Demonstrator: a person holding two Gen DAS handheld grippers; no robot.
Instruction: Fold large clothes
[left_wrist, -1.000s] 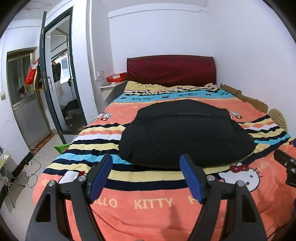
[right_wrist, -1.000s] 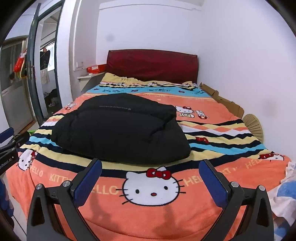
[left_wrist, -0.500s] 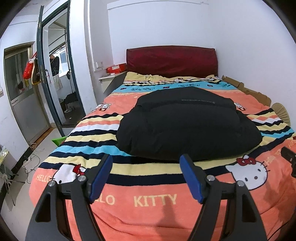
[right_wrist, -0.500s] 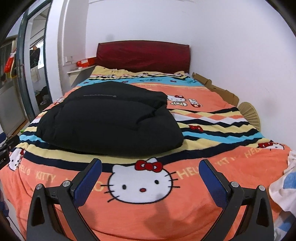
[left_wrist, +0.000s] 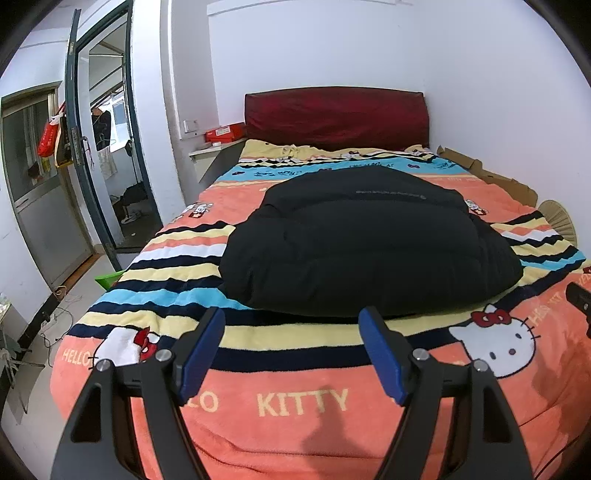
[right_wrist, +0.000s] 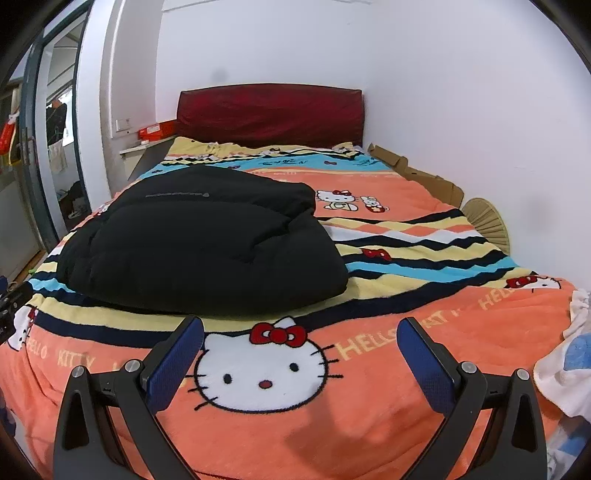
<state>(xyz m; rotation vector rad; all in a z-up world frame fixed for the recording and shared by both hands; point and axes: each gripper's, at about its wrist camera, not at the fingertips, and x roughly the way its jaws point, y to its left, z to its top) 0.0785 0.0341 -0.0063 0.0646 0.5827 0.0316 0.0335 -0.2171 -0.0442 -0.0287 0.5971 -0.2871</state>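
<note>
We see the bed (left_wrist: 295, 406) filling both views under its orange cartoon-cat blanket, and on it, across the middle of the left frame, the black padded coat (left_wrist: 365, 251) lying bundled and already doubled over. We judge we are in the approach to a further fold. The left tool (left_wrist: 291, 350) and right tool (right_wrist: 301, 358) hang spread and empty, short of its near edge; next each must reach and pinch that edge.

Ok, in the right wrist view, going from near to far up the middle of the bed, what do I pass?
Right tongs → cat face on the blanket → black padded jacket → dark red headboard.
</note>
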